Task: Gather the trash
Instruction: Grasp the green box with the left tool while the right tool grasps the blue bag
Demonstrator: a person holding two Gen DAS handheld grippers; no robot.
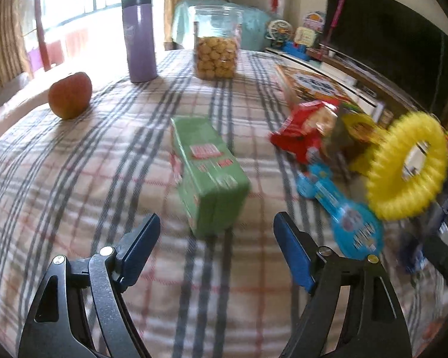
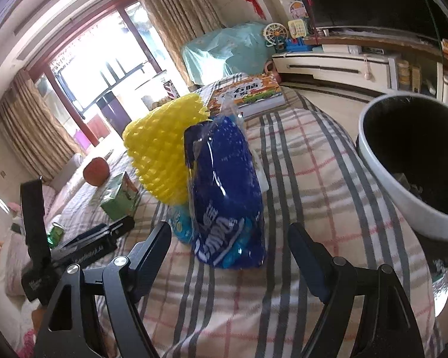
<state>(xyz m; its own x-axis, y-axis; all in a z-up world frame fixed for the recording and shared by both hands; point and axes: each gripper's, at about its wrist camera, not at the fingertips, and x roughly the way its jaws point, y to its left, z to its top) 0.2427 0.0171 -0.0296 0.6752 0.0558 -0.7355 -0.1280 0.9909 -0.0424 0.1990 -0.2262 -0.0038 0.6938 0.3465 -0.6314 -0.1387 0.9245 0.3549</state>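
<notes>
The right gripper (image 2: 228, 238) is carried with its jaws spread and nothing between them; no pad touches anything. Just ahead of the jaws a blue wrapper (image 2: 224, 191) stands crumpled on the counter (image 2: 298, 179), which is covered by a plaid cloth. A yellow foam net (image 2: 161, 149) leans against the wrapper's far side, and a light-blue packet (image 1: 343, 208) lies under them. The bin (image 2: 403, 161), white-walled with a dark liner, is placed to the right at the counter's edge, near the wrapper.

The left gripper (image 1: 216, 229) is likewise released and empty. A green carton (image 1: 209, 173) lies just beyond its jaws, apart from them. A red wrapper (image 1: 301, 131) lies further right, beside the foam net.

The step in hand is judged to be the approach to a piece of trash. For the right side, the jaws are best lowered around the wrapper's middle, where the film is bunched, and closed only once both pads flank it; a grip on the thin upper edge is likely to slip. The foam net is probably disturbed if the wrapper is pulled sideways, so a straight lift is preferred. The apple (image 1: 70, 95), flask (image 1: 139, 35) and biscuit jar (image 1: 216, 43) are to be left alone.
</notes>
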